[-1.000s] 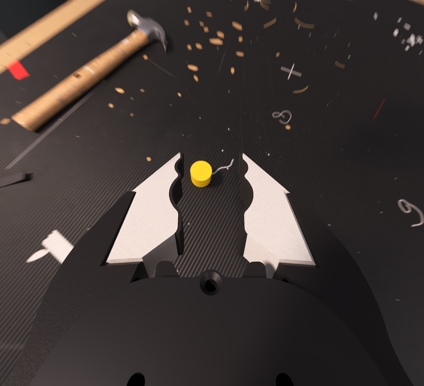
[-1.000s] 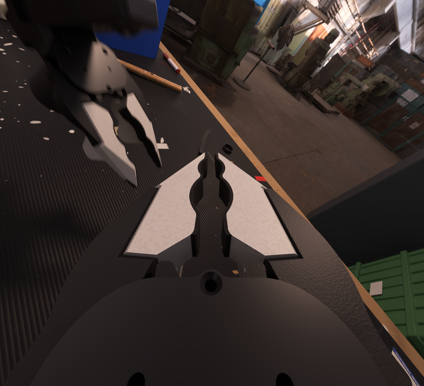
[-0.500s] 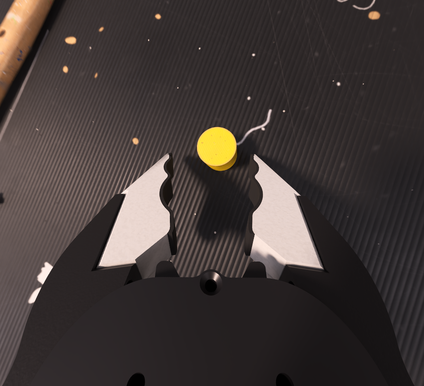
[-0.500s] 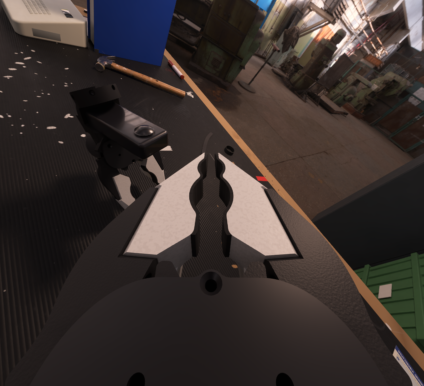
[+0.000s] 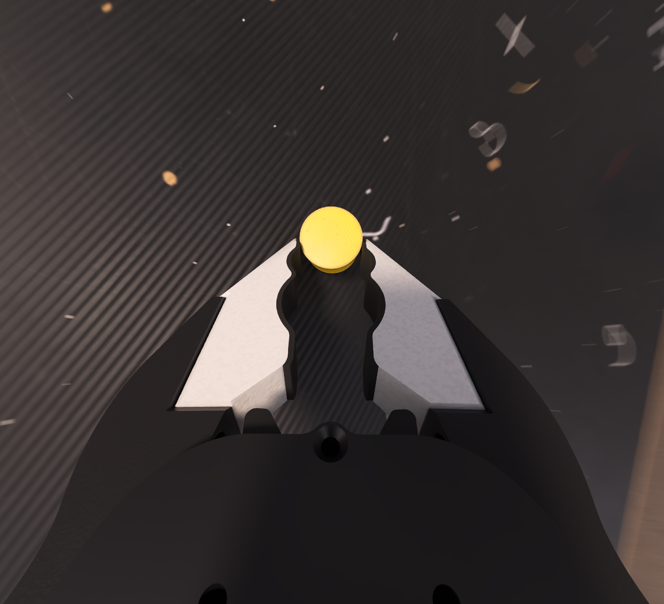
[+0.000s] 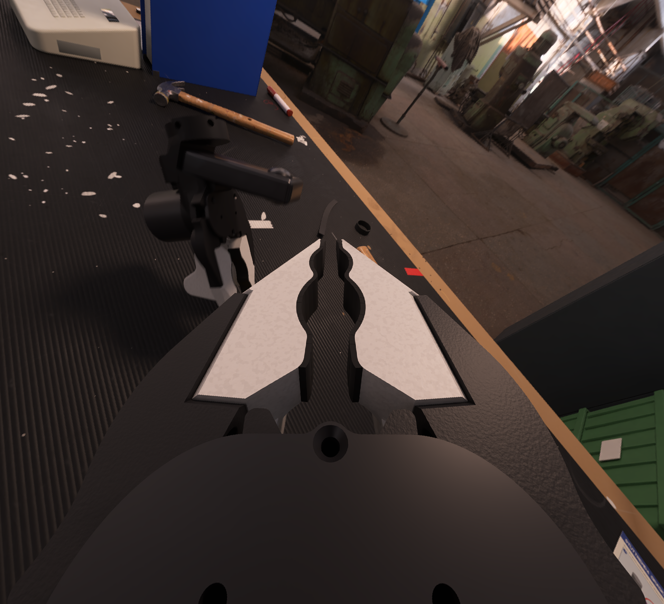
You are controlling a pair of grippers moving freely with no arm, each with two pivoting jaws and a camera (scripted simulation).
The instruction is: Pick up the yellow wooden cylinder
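The yellow wooden cylinder (image 5: 330, 238) stands upright with its round top towards the left wrist camera. My left gripper (image 5: 330, 245) is shut on it, and both fingertips press its sides. Whether it has left the black ribbed mat (image 5: 179, 119) I cannot tell. In the right wrist view the left gripper (image 6: 215, 285) points down at the mat, and the cylinder is hidden there. My right gripper (image 6: 330, 243) is to the right of the left one, low over the mat, with its jaws nearly together and nothing between them.
A hammer (image 6: 230, 116), a blue panel (image 6: 208, 11), a white device (image 6: 75, 22) and a marker (image 6: 280, 103) lie farther back. A black ring (image 6: 363, 227) sits near the table's wooden edge (image 6: 395, 227). A green crate (image 6: 618, 443) is beyond that edge. Wood chips (image 5: 169, 177) dot the mat.
My left gripper has come down around the yellow cylinder and closed on it. It was open half a second ago. My right gripper has barely moved.
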